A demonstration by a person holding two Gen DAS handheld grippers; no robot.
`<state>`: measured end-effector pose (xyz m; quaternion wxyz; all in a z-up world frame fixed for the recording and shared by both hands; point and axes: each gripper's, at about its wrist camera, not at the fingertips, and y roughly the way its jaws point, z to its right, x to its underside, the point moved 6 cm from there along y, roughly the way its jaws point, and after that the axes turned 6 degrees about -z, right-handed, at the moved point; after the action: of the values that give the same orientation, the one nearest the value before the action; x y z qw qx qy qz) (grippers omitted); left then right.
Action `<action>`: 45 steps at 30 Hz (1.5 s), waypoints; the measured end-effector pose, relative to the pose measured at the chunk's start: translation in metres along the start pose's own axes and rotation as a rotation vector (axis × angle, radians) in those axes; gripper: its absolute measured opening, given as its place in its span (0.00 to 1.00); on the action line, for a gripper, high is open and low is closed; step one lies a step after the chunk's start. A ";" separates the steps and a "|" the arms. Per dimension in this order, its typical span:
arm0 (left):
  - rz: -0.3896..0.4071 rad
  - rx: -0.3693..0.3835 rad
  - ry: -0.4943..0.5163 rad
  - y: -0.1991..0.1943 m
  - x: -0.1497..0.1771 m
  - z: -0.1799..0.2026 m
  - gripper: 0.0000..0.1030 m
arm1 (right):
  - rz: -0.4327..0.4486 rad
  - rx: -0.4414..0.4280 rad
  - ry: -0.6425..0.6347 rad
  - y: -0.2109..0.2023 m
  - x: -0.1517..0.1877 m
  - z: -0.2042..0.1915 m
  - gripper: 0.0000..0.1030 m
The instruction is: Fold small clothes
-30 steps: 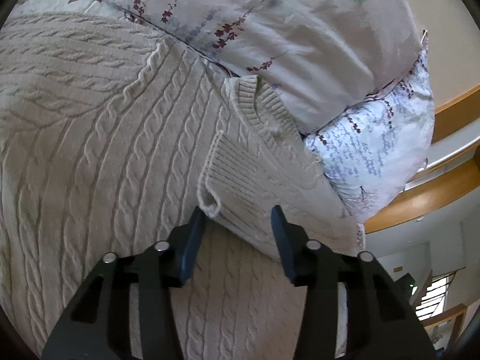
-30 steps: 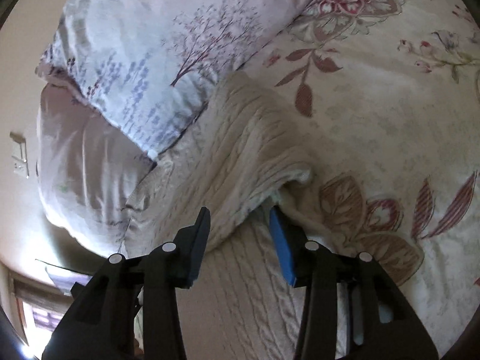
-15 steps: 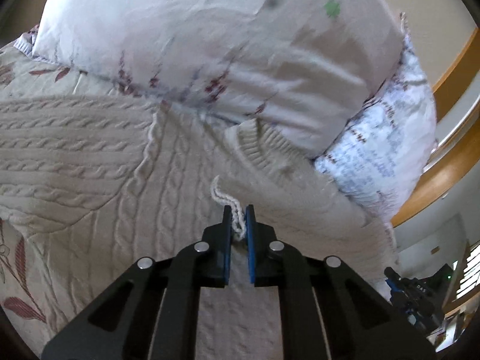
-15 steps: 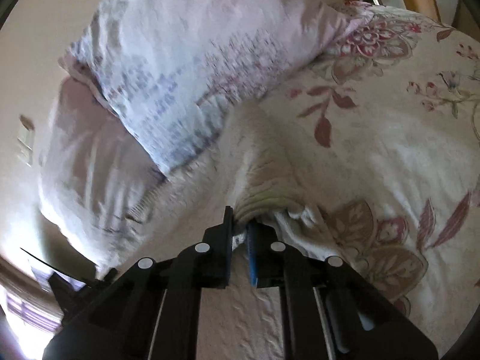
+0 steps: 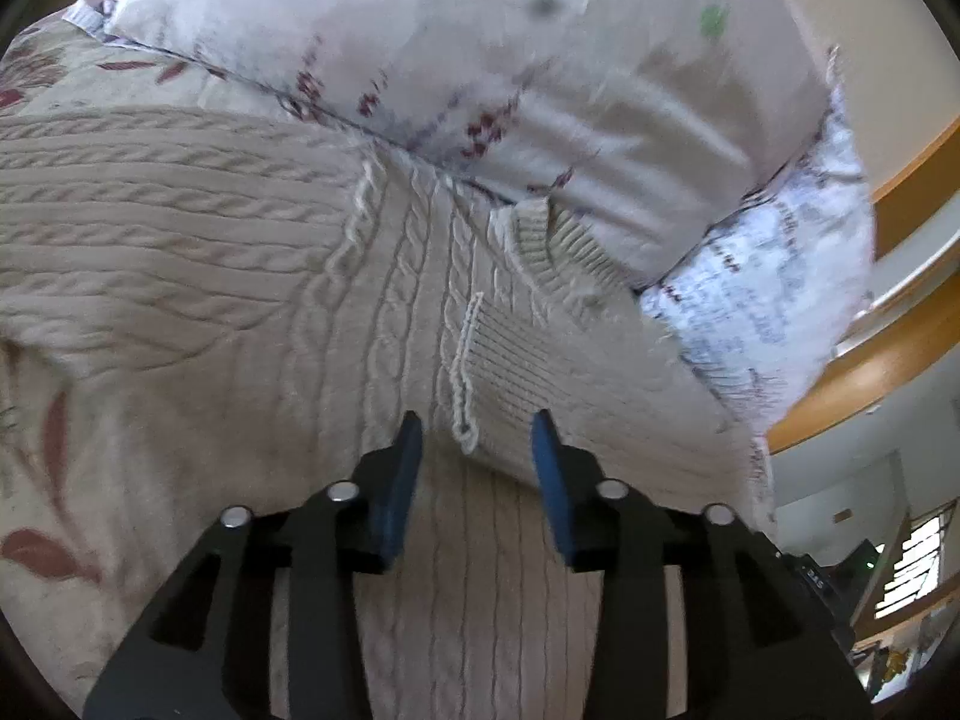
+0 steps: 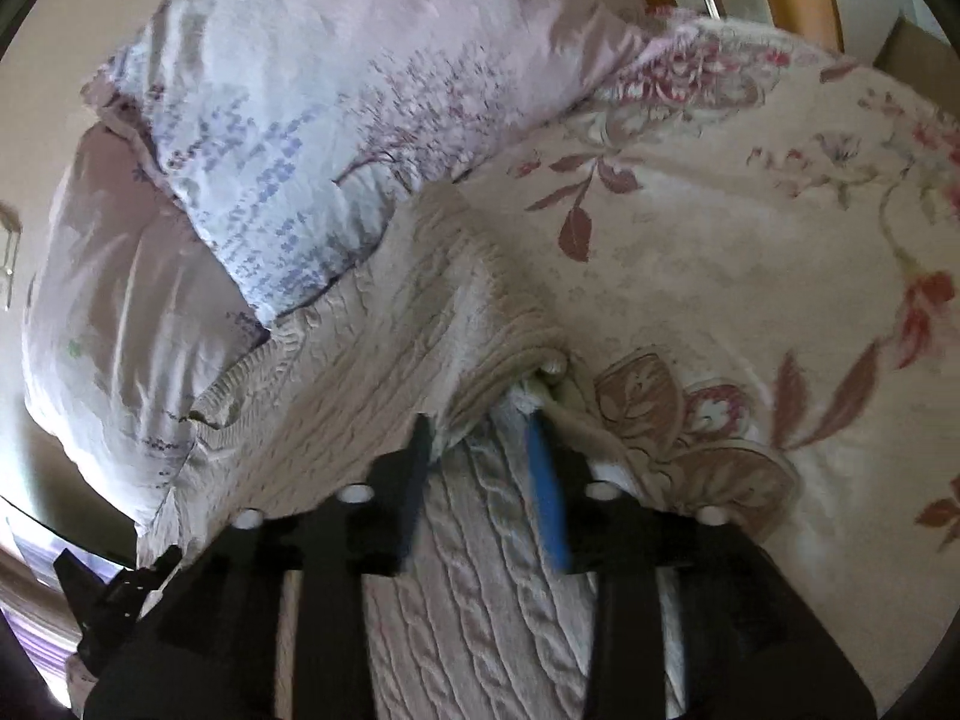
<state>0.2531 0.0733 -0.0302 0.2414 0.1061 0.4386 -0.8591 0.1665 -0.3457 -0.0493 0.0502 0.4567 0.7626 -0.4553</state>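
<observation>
A cream cable-knit sweater point(image 5: 252, 252) lies on a floral bedspread point(image 6: 750, 252), its top against the pillows. In the left wrist view a ribbed sleeve cuff point(image 5: 516, 372) is folded over the body, and my left gripper point(image 5: 477, 444) is open with the cuff's edge just between its fingertips, not held. In the right wrist view the sweater point(image 6: 384, 372) has a folded edge with a raised fold point(image 6: 528, 360). My right gripper point(image 6: 480, 438) is open at that fold, fingers either side of the knit, not clamped.
Two floral pillows point(image 5: 540, 60) point(image 6: 336, 120) lie against the sweater's top edge. A wooden headboard rail point(image 5: 888, 360) runs behind them. The bedspread stretches to the right in the right wrist view.
Both grippers were shut on sweater fabric half a second ago. Both have opened and let go, and the cuff and the folded edge now lie on the sweater.
</observation>
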 end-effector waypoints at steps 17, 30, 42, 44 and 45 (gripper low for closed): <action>0.263 -0.071 -0.383 -0.131 -0.003 -0.158 0.48 | -0.051 -0.082 -0.201 -0.008 0.027 -0.050 0.49; 0.351 -0.012 -0.618 -0.133 -0.020 -0.208 0.38 | -0.079 -0.091 -0.241 -0.001 0.037 -0.058 0.49; 0.395 -0.012 -0.697 -0.138 -0.027 -0.231 0.11 | -0.074 -0.101 -0.243 -0.002 0.037 -0.054 0.49; 0.403 -0.009 -0.687 -0.138 -0.028 -0.227 0.08 | -0.073 -0.107 -0.242 -0.004 0.036 -0.053 0.49; 0.407 -0.011 -0.680 -0.139 -0.030 -0.224 0.08 | -0.072 -0.109 -0.241 -0.004 0.035 -0.052 0.49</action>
<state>0.2016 0.3322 -0.0535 0.5388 -0.1009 0.3081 -0.7776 0.1607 -0.2848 -0.0336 0.1497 0.3678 0.7905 -0.4663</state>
